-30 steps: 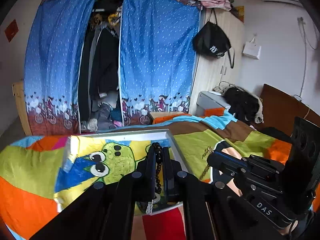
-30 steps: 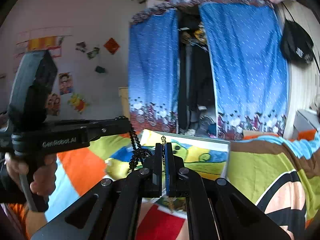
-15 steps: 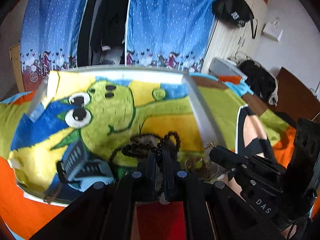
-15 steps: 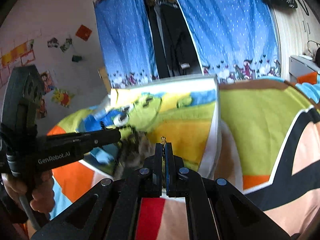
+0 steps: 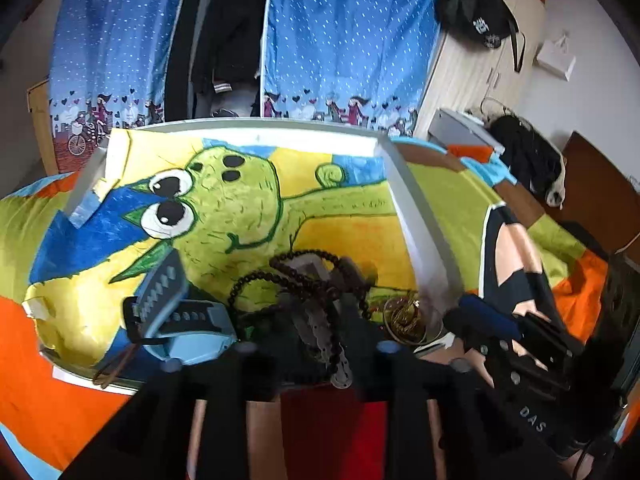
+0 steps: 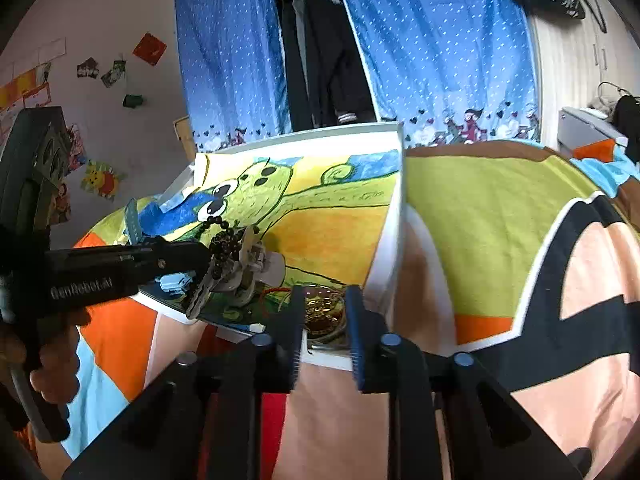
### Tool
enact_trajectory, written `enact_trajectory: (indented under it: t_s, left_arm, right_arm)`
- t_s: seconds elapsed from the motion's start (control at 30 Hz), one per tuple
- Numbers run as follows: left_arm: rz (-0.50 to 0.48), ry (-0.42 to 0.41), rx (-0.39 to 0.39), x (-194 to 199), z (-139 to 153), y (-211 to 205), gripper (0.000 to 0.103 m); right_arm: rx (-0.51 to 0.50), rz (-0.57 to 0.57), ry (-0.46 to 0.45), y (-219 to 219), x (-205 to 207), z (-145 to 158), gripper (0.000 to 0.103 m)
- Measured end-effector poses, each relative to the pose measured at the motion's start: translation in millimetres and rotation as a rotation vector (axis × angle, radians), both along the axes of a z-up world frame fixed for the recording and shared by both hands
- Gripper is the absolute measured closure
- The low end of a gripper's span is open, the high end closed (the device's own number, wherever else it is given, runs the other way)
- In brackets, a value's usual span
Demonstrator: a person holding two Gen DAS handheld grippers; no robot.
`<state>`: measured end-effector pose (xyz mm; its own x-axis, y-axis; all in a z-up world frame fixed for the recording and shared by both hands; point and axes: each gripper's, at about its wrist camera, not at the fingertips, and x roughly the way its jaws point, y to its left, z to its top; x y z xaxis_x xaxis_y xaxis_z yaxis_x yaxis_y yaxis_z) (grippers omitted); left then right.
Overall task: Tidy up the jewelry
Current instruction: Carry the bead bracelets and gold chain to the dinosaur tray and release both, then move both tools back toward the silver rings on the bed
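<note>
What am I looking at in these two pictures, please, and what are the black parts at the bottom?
There is no robot: a person holds a two-fingered tool in each hand, each with a wide-angle camera looking along its fingers. One picture comes from the left gripper, the other from the right gripper; each also shows the other tool sideways. Both sets of fingers stand open. On the bed lies a white-rimmed tray lined with a green cartoon drawing. On it are a black bead string, a blue watch and a gold chain, which sits between the right fingers.
</note>
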<state>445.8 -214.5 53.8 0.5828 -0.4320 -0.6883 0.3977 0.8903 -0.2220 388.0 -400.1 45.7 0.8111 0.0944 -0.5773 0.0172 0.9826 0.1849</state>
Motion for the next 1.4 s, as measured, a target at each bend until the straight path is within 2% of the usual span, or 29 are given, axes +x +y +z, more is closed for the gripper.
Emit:
enact_trajectory:
  t_s: [0.07,0.1,0.13,0.27,0.33,0.43,0.5,0.63,0.7,0.77,0.87,1.0,1.17,1.4]
  left_arm:
    - [0.018,-0.020,-0.013,-4,6,4,0.050]
    - [0.041,-0.039,-0.015,-8,10,6,0.035]
    - [0.055,-0.053,-0.022,-11,12,8,0.030]
    - [0.084,-0.077,-0.043,-26,22,15,0.028]
    - [0.095,-0.106,-0.039,-36,28,17,0.013]
    - [0.130,-0.188,-0.030,-59,41,25,0.000]
    - [0.148,-0.241,-0.036,-74,49,33,0.000]
    - [0.178,-0.284,-0.046,-96,61,51,0.000]
    - [0.205,-0.307,-0.049,-111,66,64,0.000]
    - [0.228,-0.337,-0.046,-124,70,74,0.000]
    - [0.260,-0.373,-0.039,-145,75,89,0.000]
    - [0.268,-0.371,-0.071,-171,75,108,0.000]
    - [0.285,-0.367,-0.076,-198,68,130,0.000]
    - [0.341,-0.371,-0.073,-237,45,166,0.000]
  right_arm:
    - [0.000,-0.006,-0.012,-1,-7,3,0.074]
    - [0.000,-0.011,-0.019,-2,-11,5,0.070]
    - [-0.001,-0.017,-0.029,-2,-17,8,0.068]
    - [-0.016,-0.039,-0.071,-3,-34,25,0.053]
    - [-0.007,-0.045,-0.094,-5,-42,33,0.044]
    - [0.001,-0.050,-0.136,-4,-56,49,0.033]
    - [-0.003,-0.050,-0.160,-2,-65,57,0.026]
    - [-0.014,-0.048,-0.200,4,-87,70,0.020]
    - [-0.035,-0.051,-0.220,10,-98,75,0.010]
    - [-0.041,-0.044,-0.245,16,-112,80,0.009]
    - [-0.036,-0.030,-0.281,25,-131,86,0.001]
    - [-0.037,0.008,-0.319,40,-160,92,0.001]
    - [-0.070,0.020,-0.353,60,-193,93,0.001]
    - [-0.034,0.020,-0.354,71,-237,64,0.001]
